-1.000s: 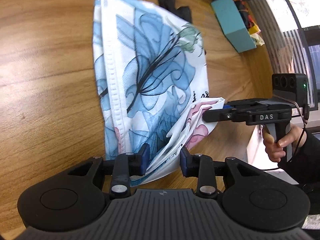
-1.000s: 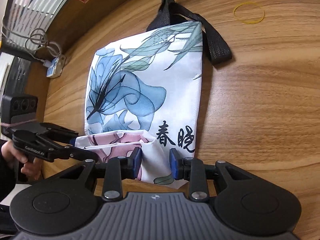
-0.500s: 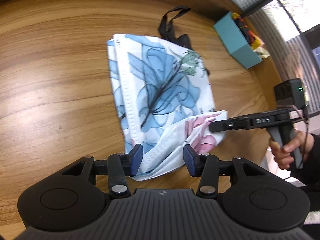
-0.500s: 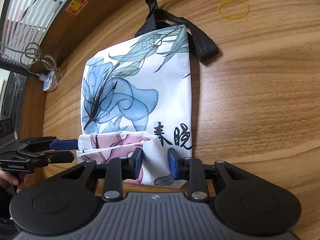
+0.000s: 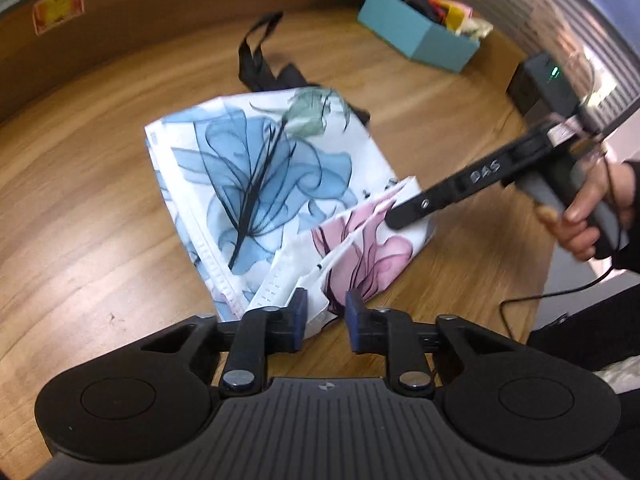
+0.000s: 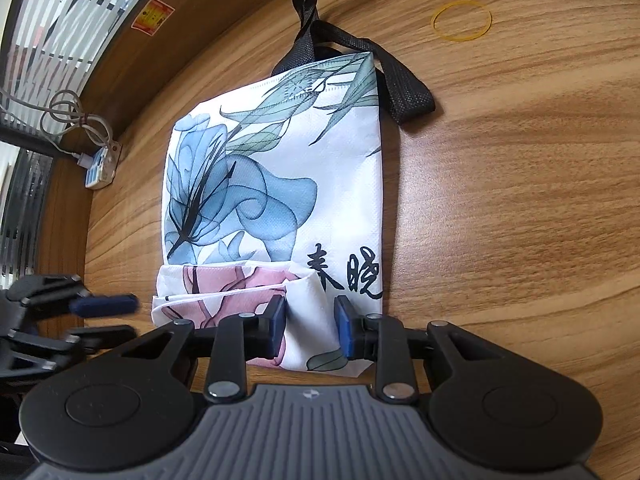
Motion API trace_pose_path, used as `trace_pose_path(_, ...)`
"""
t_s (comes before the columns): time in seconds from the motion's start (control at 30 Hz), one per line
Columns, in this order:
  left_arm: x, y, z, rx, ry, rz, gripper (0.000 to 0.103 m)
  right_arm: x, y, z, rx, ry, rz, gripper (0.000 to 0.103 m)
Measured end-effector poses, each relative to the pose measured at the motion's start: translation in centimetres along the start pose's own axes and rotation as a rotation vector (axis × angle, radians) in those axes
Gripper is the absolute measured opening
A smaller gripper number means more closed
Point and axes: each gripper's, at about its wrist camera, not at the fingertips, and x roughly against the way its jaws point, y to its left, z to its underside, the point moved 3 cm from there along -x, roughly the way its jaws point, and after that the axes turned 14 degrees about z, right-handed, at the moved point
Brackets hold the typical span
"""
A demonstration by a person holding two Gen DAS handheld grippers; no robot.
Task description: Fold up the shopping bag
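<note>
**Bottom flap of a flowered shopping bag held ready for the next fold**

A white shopping bag (image 6: 276,208) printed with a large blue flower lies flat on a wooden table (image 6: 520,200). Its black handles (image 6: 404,92) trail off the far end. The near end, showing a pink flower, is turned up over the bag's body as a loose, puckered flap.

The step in hand looks like folding the bag's bottom upward: the flap is raised but not yet pressed flat or carried further along the bag. The next move likely calls for both grippers to hold the flap's edge evenly, draw it toward the handles and lay it down without letting the layers slip apart.

The right gripper (image 6: 310,330) sits at the near edge, its blue pads either side of a standing ridge of white fabric; the jaws are partly closed around it, and it seems held, though I cannot tell how firmly. The left gripper (image 5: 322,320) is at the flap's other corner. Its jaws have just been closing, and a fold of cloth lies between them, but blur hides whether the pads press it.

A person's hand (image 5: 592,216) holds the right gripper's handle. Farther off lie a teal box (image 5: 420,36) and two yellow rubber bands (image 6: 462,20).
</note>
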Motion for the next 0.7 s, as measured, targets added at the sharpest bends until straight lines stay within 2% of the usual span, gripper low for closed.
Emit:
trace_pose_path(0.13, -0.7, 0.8, -0.4, 0.013, 0.007, -0.041, 0.017, 0.0, -0.2, 0.0, -0.009, -0.003, -0.005, 0.029)
trace_pose_path(0.2, -1.3, 1.5, -0.6, 0.04, 0.014, -0.056, 0.017, 0.0, -0.3, 0.0, -0.017, -0.004, -0.01, 0.029)
trace_pose_path(0.43, -2.9, 1.8, -0.9, 0.035, 0.058, -0.114, 0.017, 0.1, -0.1, 0.1, -0.025, -0.011, -0.009, 0.028)
trace_pose_path(0.57, -3.4, 2.1, -1.2, 0.051, 0.068, -0.135, 0.017, 0.7, 0.2, 0.0, -0.045, -0.021, 0.009, 0.036)
trace_pose_path(0.7, -3.6, 2.4, -1.1, 0.057, 0.065, -0.137, 0.017, 2.7, 1.1, 0.4, 0.057, -0.076, 0.117, 0.037)
